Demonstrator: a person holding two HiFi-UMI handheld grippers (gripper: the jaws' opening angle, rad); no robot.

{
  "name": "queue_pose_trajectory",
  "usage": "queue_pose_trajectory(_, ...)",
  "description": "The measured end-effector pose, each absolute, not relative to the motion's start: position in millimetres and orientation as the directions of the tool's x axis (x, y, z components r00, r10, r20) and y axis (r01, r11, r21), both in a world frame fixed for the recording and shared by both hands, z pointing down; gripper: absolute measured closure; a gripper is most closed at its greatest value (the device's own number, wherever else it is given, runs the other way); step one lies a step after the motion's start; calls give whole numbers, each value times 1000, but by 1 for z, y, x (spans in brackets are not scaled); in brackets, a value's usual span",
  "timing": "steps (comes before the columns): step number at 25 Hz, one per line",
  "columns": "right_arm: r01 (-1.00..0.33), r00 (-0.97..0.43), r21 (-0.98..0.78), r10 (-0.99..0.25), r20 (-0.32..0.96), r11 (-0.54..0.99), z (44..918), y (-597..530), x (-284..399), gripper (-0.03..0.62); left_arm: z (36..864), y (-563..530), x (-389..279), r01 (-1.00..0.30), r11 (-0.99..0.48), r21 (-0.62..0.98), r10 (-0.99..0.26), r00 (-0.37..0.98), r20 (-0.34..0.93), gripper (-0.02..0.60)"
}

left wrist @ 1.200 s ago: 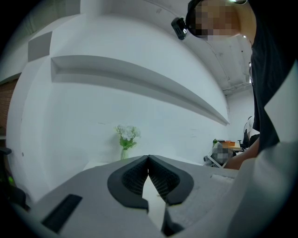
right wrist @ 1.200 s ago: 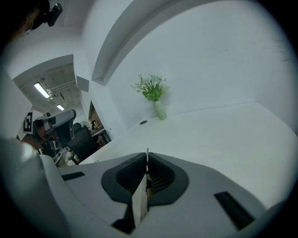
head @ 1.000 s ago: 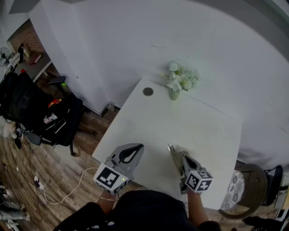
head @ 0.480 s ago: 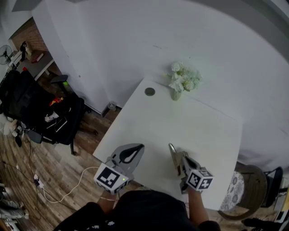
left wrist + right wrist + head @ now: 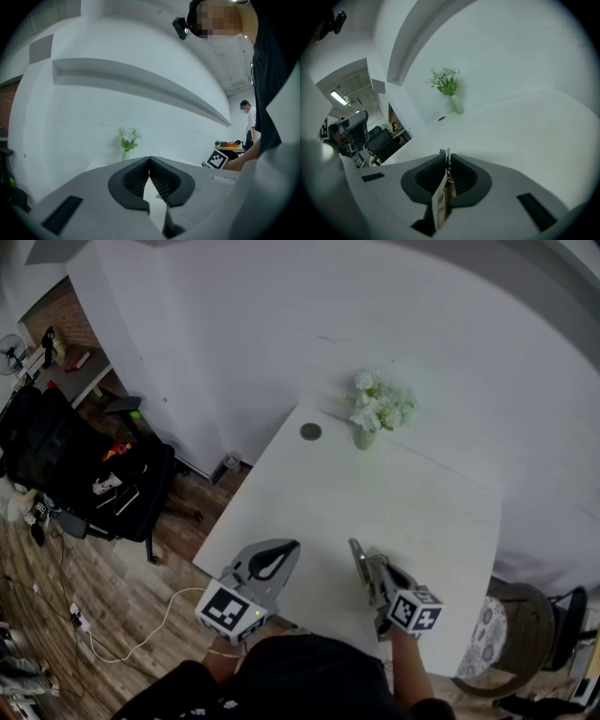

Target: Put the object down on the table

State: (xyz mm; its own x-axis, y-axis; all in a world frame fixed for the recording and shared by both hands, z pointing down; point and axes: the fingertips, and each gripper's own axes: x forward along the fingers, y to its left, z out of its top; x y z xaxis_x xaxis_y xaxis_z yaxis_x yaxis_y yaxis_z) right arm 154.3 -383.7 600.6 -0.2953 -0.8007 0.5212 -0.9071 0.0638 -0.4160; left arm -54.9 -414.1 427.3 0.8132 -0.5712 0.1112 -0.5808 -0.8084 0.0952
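Observation:
A thin flat packet (image 5: 439, 201), white with a brown edge, stands on edge between the pads of my right gripper (image 5: 446, 157). Those jaws have just been opening a little, and the packet is still between them. In the head view its tip (image 5: 354, 547) pokes out past the right gripper (image 5: 362, 564), which hangs low over the near part of the white table (image 5: 412, 512). My left gripper (image 5: 289, 546) hovers at the table's near left edge. Its jaws meet at the tips (image 5: 149, 159) with nothing in them.
A small vase of white flowers (image 5: 375, 409) and a round grey disc (image 5: 310, 431) stand at the table's far end by the wall. A round stool (image 5: 511, 624) is right of the table. Black bags and a chair (image 5: 84, 474) lie on the wooden floor at left.

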Motion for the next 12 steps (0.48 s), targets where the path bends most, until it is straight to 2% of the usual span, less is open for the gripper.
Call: queue_pose_trajectory(12,-931,-248,-362,-798,549,40,607,-384,159,540,428,-413,-59,-583,-807,90,-575,812,100,583)
